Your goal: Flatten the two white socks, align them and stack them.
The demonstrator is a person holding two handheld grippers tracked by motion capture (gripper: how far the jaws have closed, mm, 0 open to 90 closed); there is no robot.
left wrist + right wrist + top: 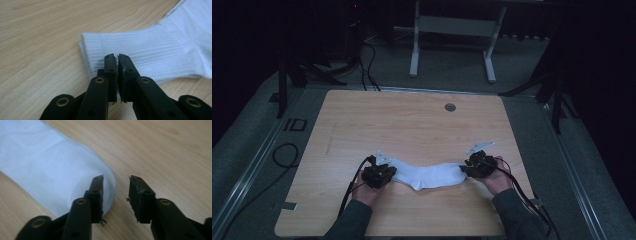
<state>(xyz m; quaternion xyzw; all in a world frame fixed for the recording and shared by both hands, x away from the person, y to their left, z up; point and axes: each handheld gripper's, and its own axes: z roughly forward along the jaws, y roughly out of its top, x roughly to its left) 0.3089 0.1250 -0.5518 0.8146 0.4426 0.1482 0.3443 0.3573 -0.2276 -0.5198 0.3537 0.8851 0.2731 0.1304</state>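
A white sock (427, 175) lies stretched left to right on the wooden table (412, 120), near its front edge. My left gripper (379, 175) is at the sock's ribbed cuff (150, 50). In the left gripper view its jaws (117, 56) stand pressed almost together over the cuff's corner, shut on the fabric. My right gripper (477, 166) is at the toe end. In the right gripper view it (116, 178) stands open, with the rounded toe (50, 170) beside and partly under its left jaw and bare wood in the gap.
A round grommet (450, 107) sits in the table's far middle. Beyond the table stand a white desk frame (452, 30) and dark stands, and a cable (287, 155) lies on the grey floor at the left. Bare wood stretches behind the sock.
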